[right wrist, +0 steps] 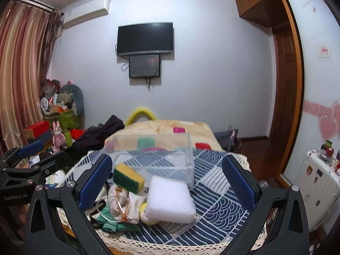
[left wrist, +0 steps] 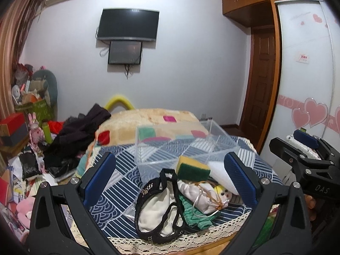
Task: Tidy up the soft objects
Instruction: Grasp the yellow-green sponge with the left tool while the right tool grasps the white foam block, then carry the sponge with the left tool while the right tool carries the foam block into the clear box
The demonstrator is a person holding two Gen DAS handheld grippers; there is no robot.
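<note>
A pile of soft things lies on the blue patterned cloth (left wrist: 119, 182): a yellow-green sponge (left wrist: 192, 167), a white foam block (right wrist: 170, 199), a white drawstring pouch (left wrist: 204, 197), a green knit cloth (left wrist: 195, 214) and a cream pouch with black trim (left wrist: 157, 208). A clear plastic box (left wrist: 180, 142) stands just behind them. My left gripper (left wrist: 170, 182) is open above the pile. My right gripper (right wrist: 167, 184) is open above the foam block; the sponge (right wrist: 128, 177) and box (right wrist: 157, 153) lie ahead of it. Neither holds anything.
A plush blanket (left wrist: 153, 121) and dark clothes (left wrist: 80, 131) lie behind the box. Cluttered boxes and toys (left wrist: 31, 110) fill the left side. A white suitcase (right wrist: 314, 182), wardrobe and door stand on the right. The cloth's lace edge (left wrist: 170, 240) is nearest me.
</note>
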